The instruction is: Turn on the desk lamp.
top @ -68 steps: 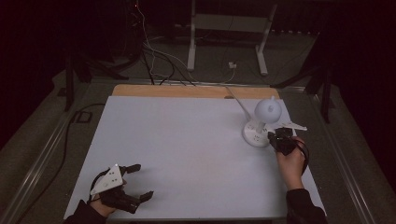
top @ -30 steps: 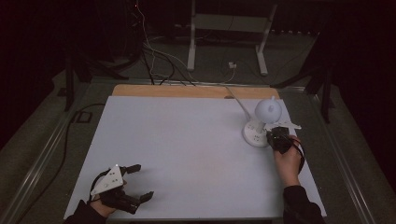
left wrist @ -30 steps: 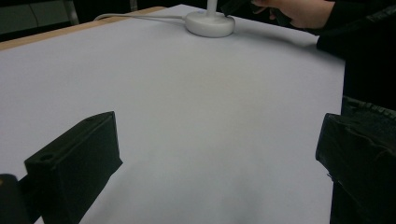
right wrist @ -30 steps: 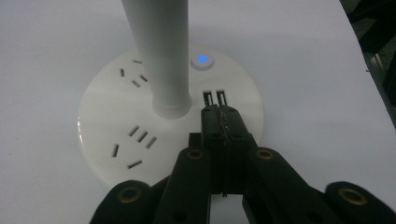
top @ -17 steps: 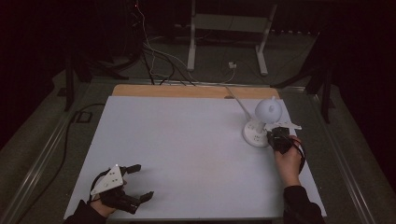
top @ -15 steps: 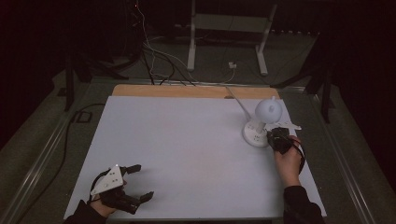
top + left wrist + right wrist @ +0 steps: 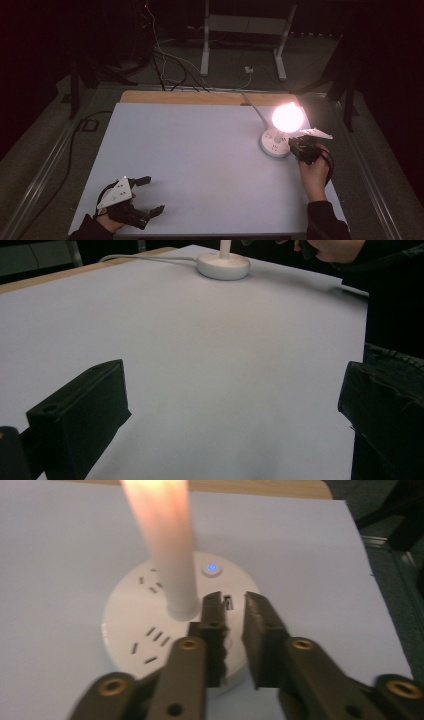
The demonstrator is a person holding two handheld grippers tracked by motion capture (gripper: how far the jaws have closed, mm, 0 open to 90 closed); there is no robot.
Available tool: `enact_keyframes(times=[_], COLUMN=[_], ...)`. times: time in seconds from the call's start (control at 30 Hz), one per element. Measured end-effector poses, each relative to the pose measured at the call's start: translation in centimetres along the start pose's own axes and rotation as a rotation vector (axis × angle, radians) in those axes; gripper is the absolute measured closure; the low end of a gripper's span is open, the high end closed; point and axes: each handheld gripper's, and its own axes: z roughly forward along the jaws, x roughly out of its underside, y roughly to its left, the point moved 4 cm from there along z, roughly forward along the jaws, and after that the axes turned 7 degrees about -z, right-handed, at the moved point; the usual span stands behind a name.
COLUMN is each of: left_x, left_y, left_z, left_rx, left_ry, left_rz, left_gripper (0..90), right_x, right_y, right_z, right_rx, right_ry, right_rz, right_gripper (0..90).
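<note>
- Near the table's [image 7: 200,150] right edge: lit lamp [image 7: 287,117] on round base [image 7: 165,630].
- Right gripper [image 7: 234,611] nearly closed over base, pinching nothing.
- Left gripper [image 7: 145,195] spread, near-left corner.
- Likely light, top-heavy, fragile; hold rigid base.

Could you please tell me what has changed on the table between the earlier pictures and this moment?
The lamp has come on: its globe, dark before, now glows, and a blue light shows on its round base. The right gripper stays at that base, jaws slightly apart and holding nothing. The left gripper has stayed open at the near left of the table. Nothing was picked up or released.
</note>
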Motion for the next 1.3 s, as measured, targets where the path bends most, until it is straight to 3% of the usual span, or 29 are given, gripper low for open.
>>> enact_keyframes(times=[0.03, 0.33, 0.47, 0.5, 0.57, 0.77, 0.9, 1.2, 1.3], left_x=[0.0, 0.0, 0.0, 0.0, 0.0, 0.0, -0.1, -0.1, -0.1], left_y=[0.0, 0.1, 0.1, 0.1, 0.1, 0.1, 0.1, 0.1, 0.1], left_z=[0.0, 0.0, 0.0, 0.0, 0.0, -0.1, -0.1, -0.1, -0.1], left_rx=[0.000, -0.001, -0.001, -0.001, 0.000, 0.001, 0.001, 0.001, 0.000], left_ry=[0.000, 0.000, -0.001, -0.001, -0.001, -0.003, -0.006, -0.005, -0.004], left_rz=[0.000, -0.002, -0.002, -0.002, -0.002, -0.004, -0.005, 0.001, 0.002], left_gripper=[0.4, 0.4, 0.4, 0.4, 0.4, 0.4, 0.4, 0.4, 0.4], right_x=[0.0, -0.8, -0.9, -0.9, -1.0, -1.0, -1.0, -1.0, -0.8], right_y=[0.0, 1.1, 1.4, 1.4, 1.8, 2.8, 3.3, 4.4, 5.1], right_z=[0.0, -1.2, -1.7, -1.7, -2.1, -3.1, -3.7, -5.0, -5.6], right_rx=[0.000, -0.105, -0.138, -0.138, -0.176, -0.280, -0.334, -0.357, -0.388], right_ry=[0.000, -0.024, -0.007, -0.007, -0.011, -0.025, -0.039, -0.057, -0.058], right_rz=[0.000, -0.030, 0.006, 0.006, 0.007, -0.045, -0.051, -0.078, -0.090], right_gripper=[75.9, 44.2, 28.3, 28.3, 15.8, 0.1, 0.0, 0.0, 0.0])
